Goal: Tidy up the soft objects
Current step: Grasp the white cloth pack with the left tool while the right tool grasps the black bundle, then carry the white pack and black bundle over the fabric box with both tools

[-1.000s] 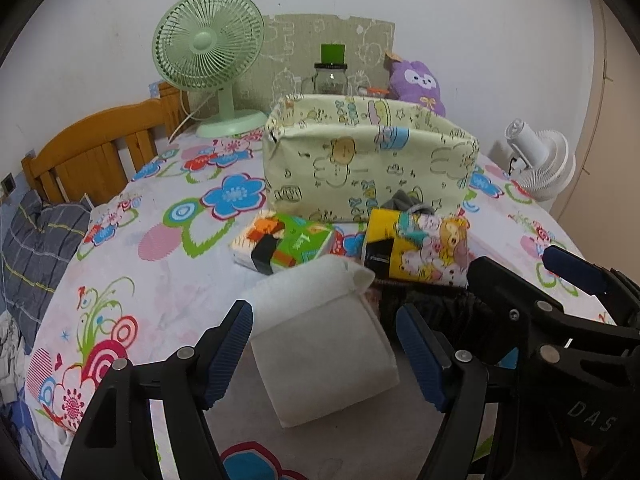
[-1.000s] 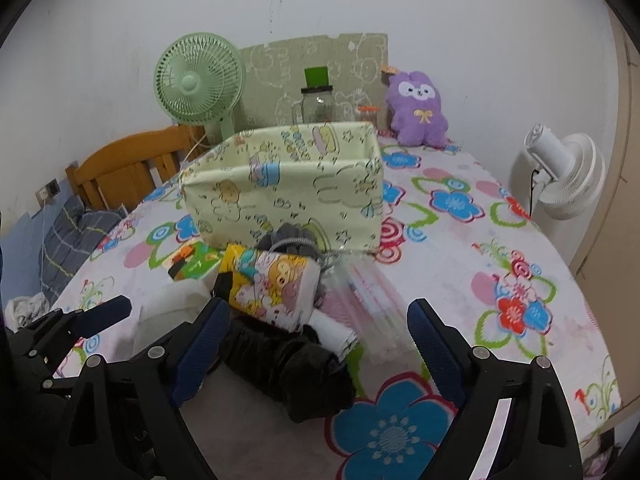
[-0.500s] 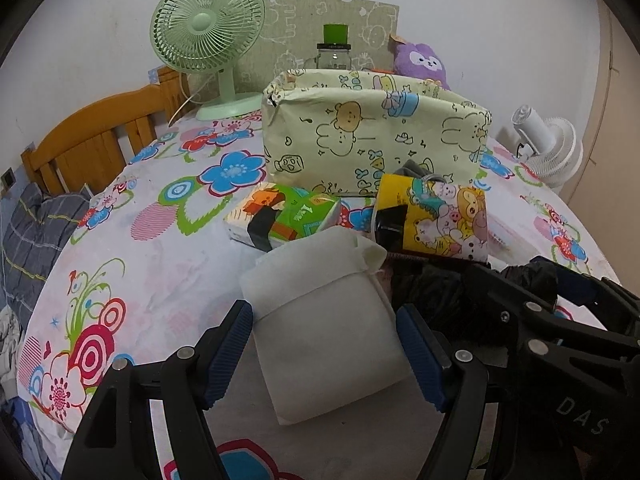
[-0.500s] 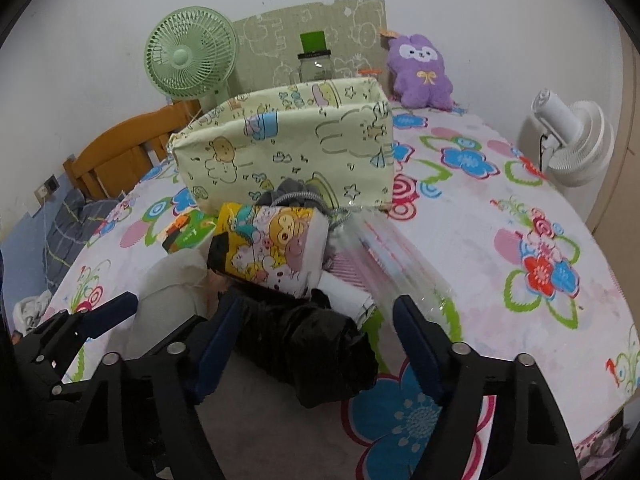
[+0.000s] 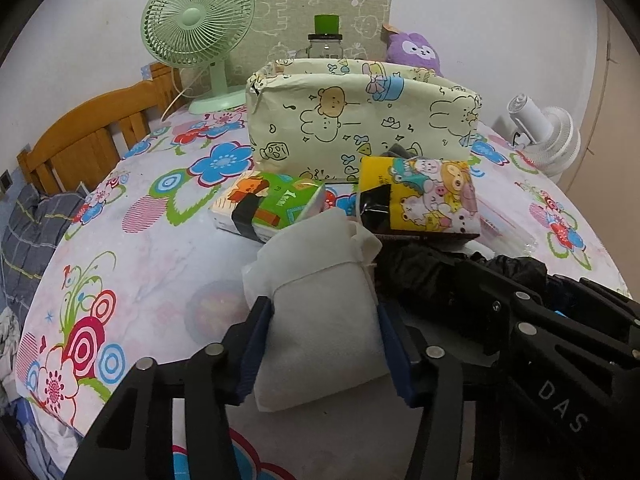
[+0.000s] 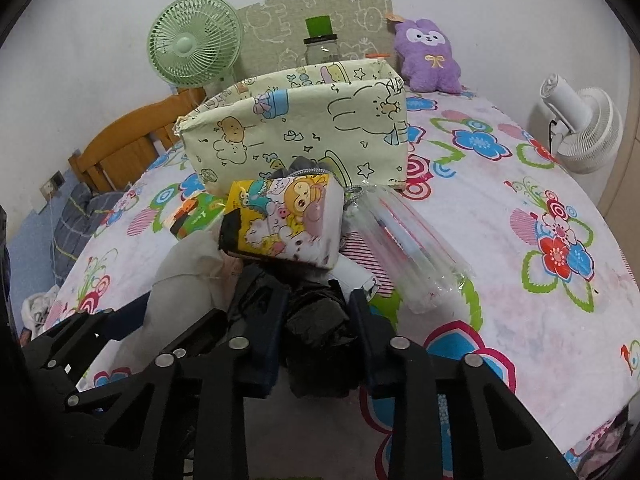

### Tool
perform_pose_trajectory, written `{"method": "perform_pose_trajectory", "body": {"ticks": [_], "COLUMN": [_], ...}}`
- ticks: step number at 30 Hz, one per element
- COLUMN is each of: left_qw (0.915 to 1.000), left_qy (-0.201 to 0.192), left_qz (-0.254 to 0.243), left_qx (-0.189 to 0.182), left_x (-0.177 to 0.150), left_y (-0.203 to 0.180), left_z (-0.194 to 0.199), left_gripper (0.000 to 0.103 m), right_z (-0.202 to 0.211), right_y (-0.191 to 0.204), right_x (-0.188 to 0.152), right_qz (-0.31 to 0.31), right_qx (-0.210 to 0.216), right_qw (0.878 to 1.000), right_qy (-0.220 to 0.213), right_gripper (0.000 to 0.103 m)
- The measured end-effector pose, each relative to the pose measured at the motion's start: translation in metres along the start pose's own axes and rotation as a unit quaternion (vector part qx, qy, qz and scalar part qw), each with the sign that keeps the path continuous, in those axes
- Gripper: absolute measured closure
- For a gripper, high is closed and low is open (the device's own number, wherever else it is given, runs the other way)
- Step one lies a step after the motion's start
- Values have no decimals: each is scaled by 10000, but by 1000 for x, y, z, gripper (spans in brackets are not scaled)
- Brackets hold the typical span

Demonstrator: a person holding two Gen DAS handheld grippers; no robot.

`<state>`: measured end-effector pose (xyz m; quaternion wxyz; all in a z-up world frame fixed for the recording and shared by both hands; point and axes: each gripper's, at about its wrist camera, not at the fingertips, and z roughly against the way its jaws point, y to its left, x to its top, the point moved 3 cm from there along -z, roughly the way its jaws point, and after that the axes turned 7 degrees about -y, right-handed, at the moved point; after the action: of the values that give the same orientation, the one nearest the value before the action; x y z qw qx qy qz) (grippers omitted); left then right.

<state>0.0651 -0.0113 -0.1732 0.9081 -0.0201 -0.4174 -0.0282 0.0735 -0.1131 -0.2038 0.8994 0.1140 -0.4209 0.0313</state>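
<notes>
Left wrist — white pouch point(image 5: 320, 320) between hand-held gripper point(image 5: 326, 354) pads, seemingly.

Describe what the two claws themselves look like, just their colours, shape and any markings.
Both are alike. The left claw has two black angular fingers built of open, strut-like frames with round silver bolt heads, and flat blue pads on the inner faces. The right claw shows the same black frames, silver bolts and dark blue pads. Seen from the left camera, its body carries white letters "DAS". No cables or sleeves show.

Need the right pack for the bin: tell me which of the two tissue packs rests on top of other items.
The yellow cartoon-animal tissue pack: it sits propped on the black bundle. The green tissue pack lies flat on the tablecloth, left of it.
</notes>
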Motion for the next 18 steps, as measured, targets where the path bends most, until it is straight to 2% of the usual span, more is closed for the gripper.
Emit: {"method": "perform_pose_trajectory", "body": {"ticks": [4, 18], "left_qw": [10000, 9992], "left_qy": [-39, -383], "left_qz": [-14, -16], "left_qx": [-34, -75], "left_x": [2, 23], "left_y": [-2, -8], "left_z": [6, 33], "left_gripper": [55, 56], "right_z": [4, 34], "right_y": [2, 11], "right_x": [1, 23], "right_qz": [-25, 62], "right_qx": [97, 201], "right_qw": [9999, 9990], "right_qy": [-29, -383], "right_gripper": [74, 74]}}
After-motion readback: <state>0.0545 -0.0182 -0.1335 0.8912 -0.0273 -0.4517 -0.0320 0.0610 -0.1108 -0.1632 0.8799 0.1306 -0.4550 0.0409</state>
